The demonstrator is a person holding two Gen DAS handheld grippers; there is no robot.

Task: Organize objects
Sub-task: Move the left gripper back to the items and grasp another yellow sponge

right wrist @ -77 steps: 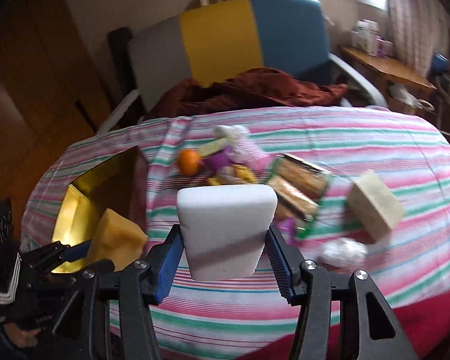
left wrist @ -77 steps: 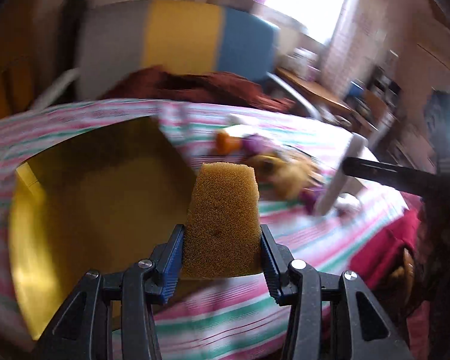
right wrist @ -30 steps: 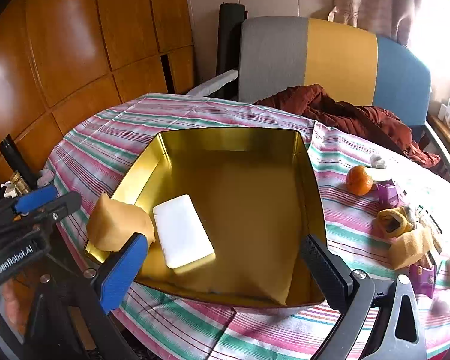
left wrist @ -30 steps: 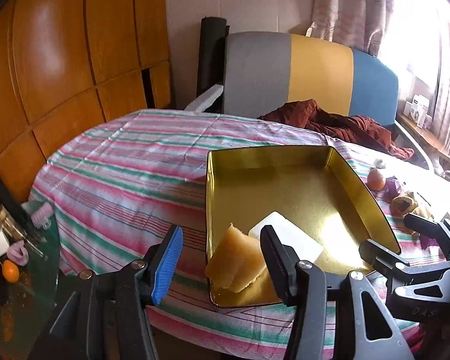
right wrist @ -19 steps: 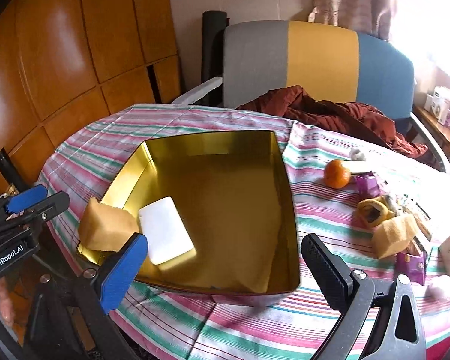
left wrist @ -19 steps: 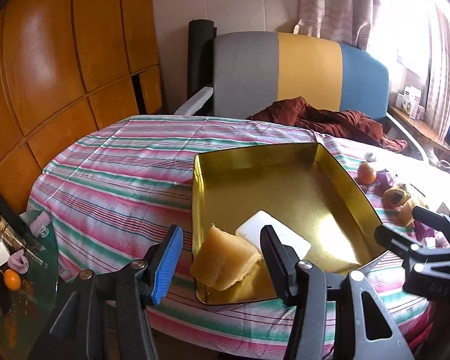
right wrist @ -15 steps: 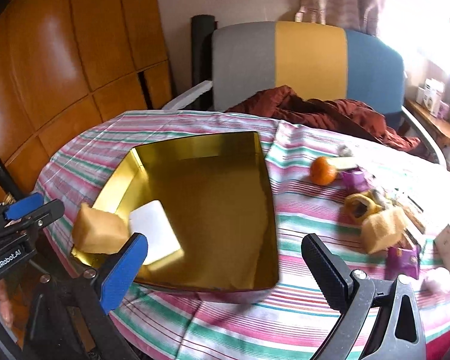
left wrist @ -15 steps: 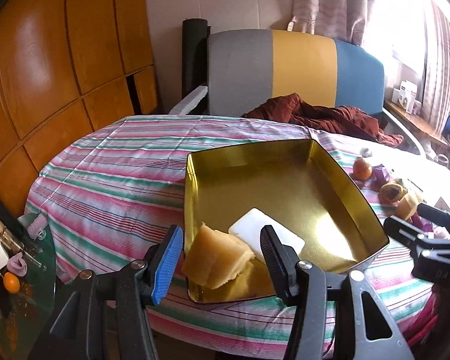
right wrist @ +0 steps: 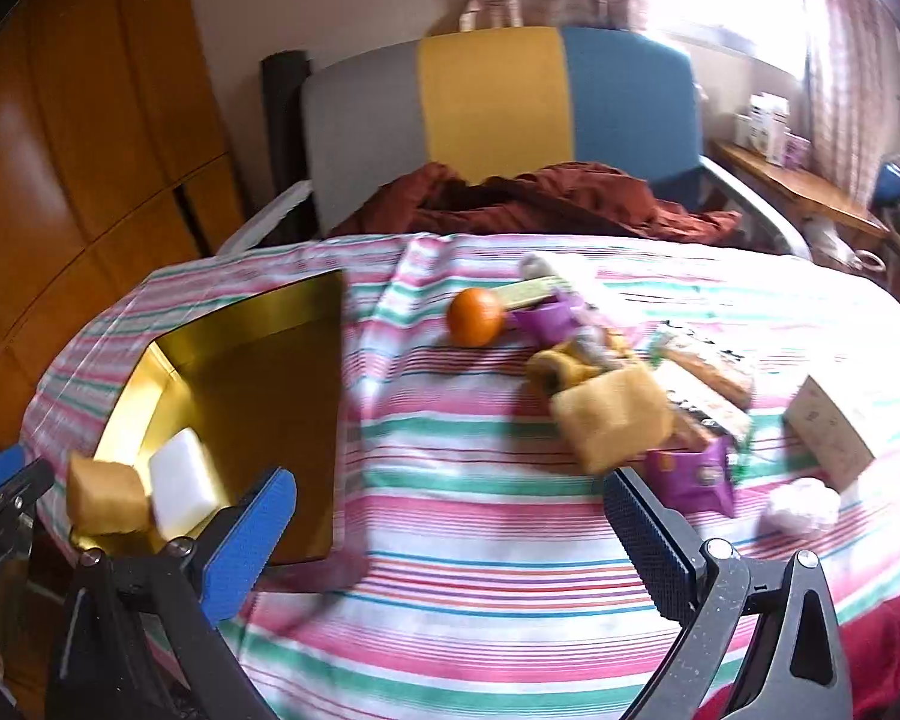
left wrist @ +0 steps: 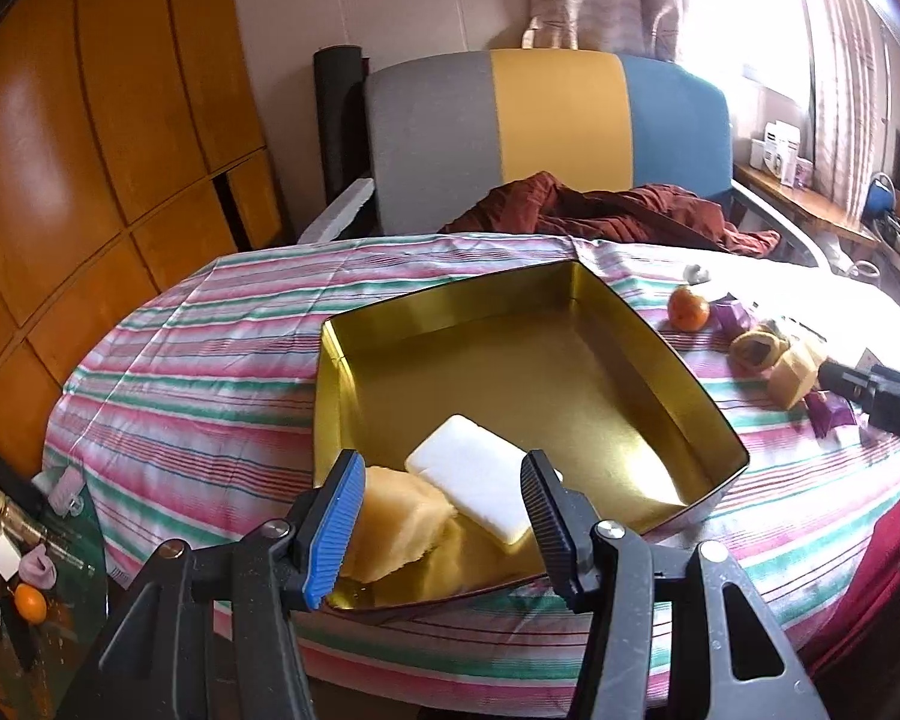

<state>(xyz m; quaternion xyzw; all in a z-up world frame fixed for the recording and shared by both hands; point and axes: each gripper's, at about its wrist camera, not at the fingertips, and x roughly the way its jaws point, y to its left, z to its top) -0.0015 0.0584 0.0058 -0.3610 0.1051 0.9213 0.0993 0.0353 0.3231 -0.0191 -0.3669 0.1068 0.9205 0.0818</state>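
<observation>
two sponges (left wrist: 399, 519) (left wrist: 480, 483) in gold tin's (left wrist: 642, 324) near corner

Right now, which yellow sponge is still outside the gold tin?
The yellow sponge on the striped cloth by the snack pile; the other yellow sponge lies in the gold tin beside the white sponge.

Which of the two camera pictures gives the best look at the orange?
The right wrist view: the orange sits near mid-frame, large and unobstructed on the striped cloth. The left wrist view shows it smaller, off beyond the gold tin.
</observation>
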